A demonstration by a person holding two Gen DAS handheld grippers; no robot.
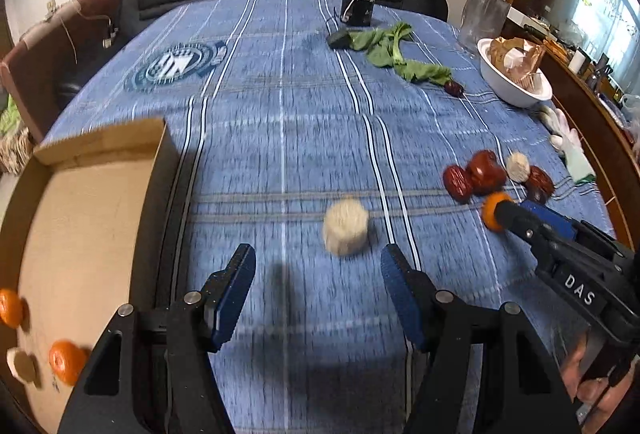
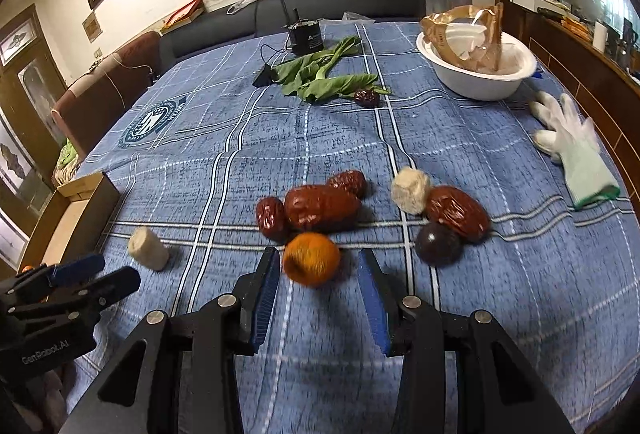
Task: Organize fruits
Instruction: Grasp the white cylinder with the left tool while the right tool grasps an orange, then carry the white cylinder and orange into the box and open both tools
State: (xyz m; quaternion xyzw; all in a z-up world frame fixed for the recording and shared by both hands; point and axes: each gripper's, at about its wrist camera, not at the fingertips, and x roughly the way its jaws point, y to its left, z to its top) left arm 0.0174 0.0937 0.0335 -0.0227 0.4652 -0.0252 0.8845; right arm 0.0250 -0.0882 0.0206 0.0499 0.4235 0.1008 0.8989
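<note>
My left gripper [image 1: 318, 252] stands open just short of a pale cylindrical piece [image 1: 346, 232] on the blue cloth, not touching it. At the left a cardboard box [image 1: 92, 194] holds two oranges [image 1: 66, 362] and a pale piece [image 1: 22, 366]. My right gripper [image 2: 319, 256] is open with a small orange [image 2: 312, 264] between its fingertips, a gap showing on the right side. Behind the orange lie several red dates [image 2: 320, 208], a second pale piece [image 2: 410, 190] and a dark round fruit [image 2: 438, 244]. The left gripper [image 2: 118, 270] shows at the lower left of the right wrist view.
A white bowl [image 2: 476, 82] with a crumpled bag stands at the back right, a white glove [image 2: 572, 150] beside it. Green leaves [image 2: 320, 78], a lone date [image 2: 367, 97] and a black device [image 2: 306, 36] lie further back. A dark sofa runs along the table's far edge.
</note>
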